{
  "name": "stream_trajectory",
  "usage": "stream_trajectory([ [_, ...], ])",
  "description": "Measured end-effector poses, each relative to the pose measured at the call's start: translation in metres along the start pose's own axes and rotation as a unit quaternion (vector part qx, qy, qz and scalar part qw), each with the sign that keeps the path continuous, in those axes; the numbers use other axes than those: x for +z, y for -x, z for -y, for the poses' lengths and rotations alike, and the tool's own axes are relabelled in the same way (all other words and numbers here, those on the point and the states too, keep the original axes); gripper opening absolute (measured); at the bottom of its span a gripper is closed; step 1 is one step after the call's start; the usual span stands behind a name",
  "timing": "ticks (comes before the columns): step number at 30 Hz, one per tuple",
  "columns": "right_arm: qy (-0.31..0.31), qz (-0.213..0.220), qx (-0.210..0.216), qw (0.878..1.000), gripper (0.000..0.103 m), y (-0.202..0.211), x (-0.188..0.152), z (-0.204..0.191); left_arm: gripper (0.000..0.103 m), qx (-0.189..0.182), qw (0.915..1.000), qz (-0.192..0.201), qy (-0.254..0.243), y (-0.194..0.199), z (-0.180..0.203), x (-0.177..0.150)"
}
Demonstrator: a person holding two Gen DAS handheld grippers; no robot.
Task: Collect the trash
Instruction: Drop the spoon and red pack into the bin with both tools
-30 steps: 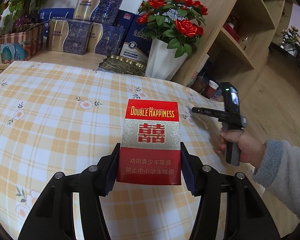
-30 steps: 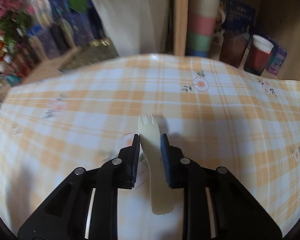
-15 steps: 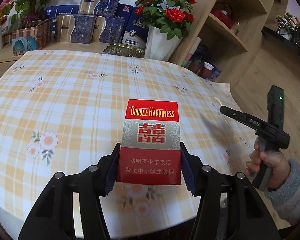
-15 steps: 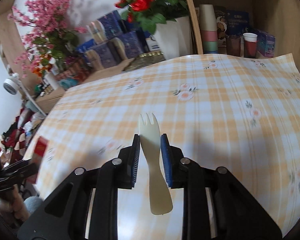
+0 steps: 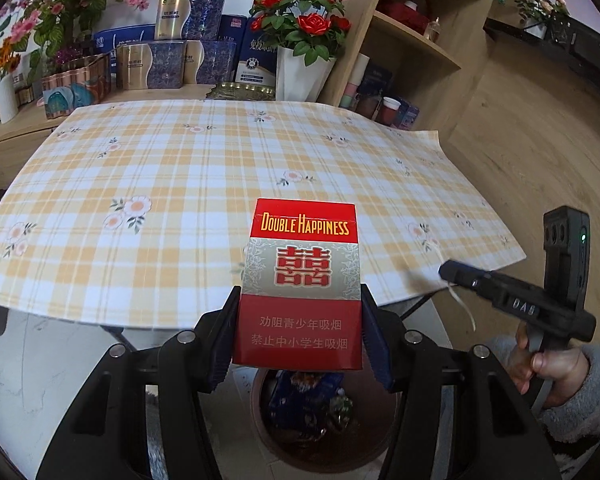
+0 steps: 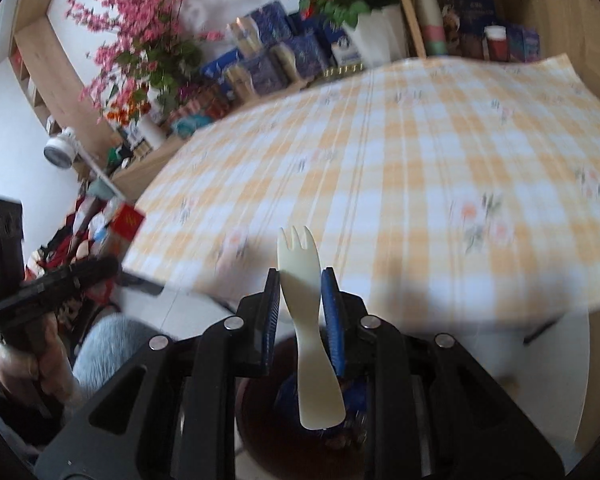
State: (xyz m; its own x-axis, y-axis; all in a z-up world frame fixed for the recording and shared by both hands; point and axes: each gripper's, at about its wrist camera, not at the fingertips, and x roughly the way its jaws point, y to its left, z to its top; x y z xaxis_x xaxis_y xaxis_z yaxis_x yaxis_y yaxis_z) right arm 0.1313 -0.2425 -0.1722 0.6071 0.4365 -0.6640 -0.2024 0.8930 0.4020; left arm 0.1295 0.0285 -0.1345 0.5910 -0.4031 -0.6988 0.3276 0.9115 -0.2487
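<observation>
1. We hold the red Double Happiness cigarette pack [image 5: 300,288] clamped in our left gripper [image 5: 300,336], now over the round brown trash bin [image 5: 374,444].
2. Our right gripper [image 6: 300,312] pinches the cream plastic spork [image 6: 306,320] above the same bin.
3. Both have left the checked tablecloth [image 5: 180,184] behind the bin; we judge dropping comes next.

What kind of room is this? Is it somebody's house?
Probably a home living or dining room: a table with a checked floral tablecloth, red roses in a white vase, and wooden shelves holding boxes and cups.
</observation>
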Motion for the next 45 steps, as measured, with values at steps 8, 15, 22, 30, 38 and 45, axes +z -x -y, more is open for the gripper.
stream_trajectory([
  [8, -0.036, -0.087, -0.003, 0.996, 0.025, -0.032, -0.056, 0.003, 0.054, 0.005, 0.9998, -0.018, -0.005, 0.008, 0.011, -0.019],
  [15, -0.083, -0.148, -0.017, 0.985, 0.025, -0.056, -0.091, 0.019, 0.054, 0.005, 0.9994, -0.031, -0.011, 0.002, 0.020, -0.027],
  [22, -0.086, -0.167, -0.024, 0.982, 0.042, -0.061, -0.095, 0.021, 0.054, 0.006, 0.9988, -0.047, -0.015, -0.007, 0.022, -0.034],
  [30, -0.064, -0.088, -0.064, 0.992, 0.085, -0.027, -0.071, 0.018, 0.054, 0.001, 0.9972, -0.071, -0.024, -0.025, 0.021, -0.041],
  [38, -0.001, 0.030, -0.147, 0.989, 0.095, 0.019, -0.059, 0.021, 0.055, -0.040, 0.9904, -0.087, -0.099, -0.054, 0.037, -0.058],
  [45, -0.018, 0.066, -0.194, 0.979, 0.096, 0.027, -0.062, 0.033, 0.055, -0.042, 0.9701, -0.140, -0.194, -0.098, 0.068, -0.078],
])
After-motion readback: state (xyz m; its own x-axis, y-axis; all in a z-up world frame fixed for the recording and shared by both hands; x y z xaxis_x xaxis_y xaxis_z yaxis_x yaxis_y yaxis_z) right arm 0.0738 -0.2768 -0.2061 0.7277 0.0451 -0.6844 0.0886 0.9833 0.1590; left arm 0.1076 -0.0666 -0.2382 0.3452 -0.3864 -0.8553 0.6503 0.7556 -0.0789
